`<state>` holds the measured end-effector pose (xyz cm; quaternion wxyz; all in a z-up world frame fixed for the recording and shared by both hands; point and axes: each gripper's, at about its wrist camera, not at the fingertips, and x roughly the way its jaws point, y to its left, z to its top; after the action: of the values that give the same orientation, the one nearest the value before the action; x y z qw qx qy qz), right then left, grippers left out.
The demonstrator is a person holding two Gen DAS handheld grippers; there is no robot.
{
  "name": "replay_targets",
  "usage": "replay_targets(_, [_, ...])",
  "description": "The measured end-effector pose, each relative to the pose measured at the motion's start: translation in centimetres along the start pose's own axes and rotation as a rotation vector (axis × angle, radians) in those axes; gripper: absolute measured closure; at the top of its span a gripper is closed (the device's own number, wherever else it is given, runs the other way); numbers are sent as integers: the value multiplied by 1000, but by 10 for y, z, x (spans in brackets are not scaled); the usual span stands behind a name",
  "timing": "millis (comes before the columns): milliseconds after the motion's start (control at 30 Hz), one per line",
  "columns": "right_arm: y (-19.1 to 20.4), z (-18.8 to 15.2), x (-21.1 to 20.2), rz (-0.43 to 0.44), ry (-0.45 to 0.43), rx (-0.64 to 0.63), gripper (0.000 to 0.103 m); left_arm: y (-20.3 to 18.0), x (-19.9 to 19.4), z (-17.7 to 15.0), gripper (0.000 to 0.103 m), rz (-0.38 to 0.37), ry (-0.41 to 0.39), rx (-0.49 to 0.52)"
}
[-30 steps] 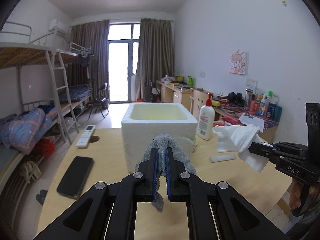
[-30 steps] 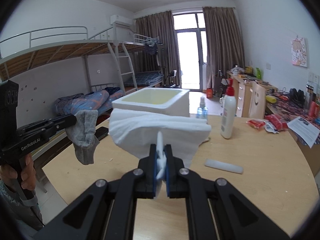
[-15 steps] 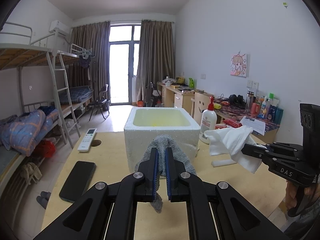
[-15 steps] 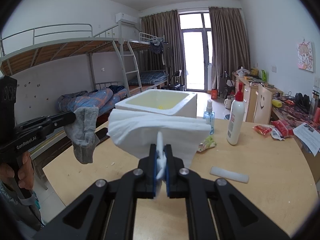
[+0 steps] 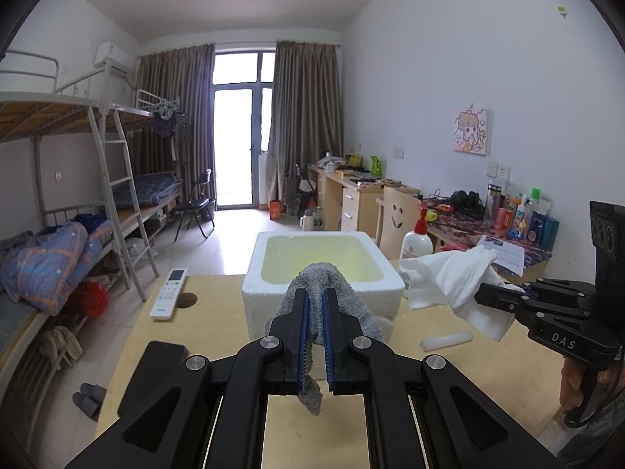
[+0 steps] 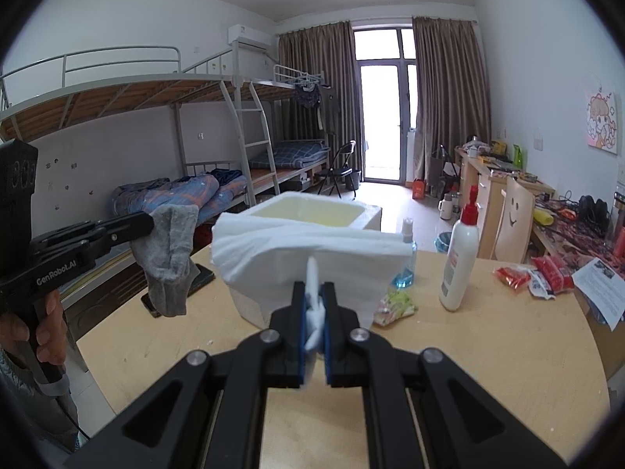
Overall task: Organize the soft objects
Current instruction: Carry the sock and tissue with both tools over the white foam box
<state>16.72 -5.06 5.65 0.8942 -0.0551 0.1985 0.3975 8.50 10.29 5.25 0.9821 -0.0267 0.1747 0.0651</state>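
My left gripper (image 5: 315,305) is shut on a grey sock (image 5: 317,277) and holds it in the air just in front of the white foam box (image 5: 269,293). The sock also hangs from that gripper in the right wrist view (image 6: 170,258). My right gripper (image 6: 313,301) is shut on a white cloth (image 6: 304,254), held above the table in front of the box (image 6: 297,205). In the left wrist view the cloth (image 5: 449,277) hangs to the right of the box. The box is open and looks empty.
On the wooden table (image 5: 218,312) lie a white remote (image 5: 169,287), a black phone (image 5: 150,371) and a white stick (image 5: 446,340). A lotion pump bottle (image 6: 459,258), a blue spray bottle (image 6: 406,262), a snack packet (image 6: 394,306) and red packets (image 6: 547,273) stand on the right.
Both grippers have risen with their cloths still held, so the inside of the foam box shows more from above. The white cloth sits closer to the box.
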Motion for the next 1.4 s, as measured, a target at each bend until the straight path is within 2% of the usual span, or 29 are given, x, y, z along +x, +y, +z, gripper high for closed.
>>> replay_targets(367, [1, 31, 17, -3, -12, -22, 94, 7, 21, 35, 96, 24, -25, 8])
replay_targets(867, [3, 68, 31, -19, -45, -60, 94, 9, 40, 77, 96, 15, -83, 27])
replay_targets(1000, [1, 74, 39, -20, -44, -57, 94, 13, 46, 81, 96, 14, -93, 29])
replay_targets(1400, [-2, 79, 76, -8, -27, -63, 94, 28, 84, 84, 96, 56, -58, 14])
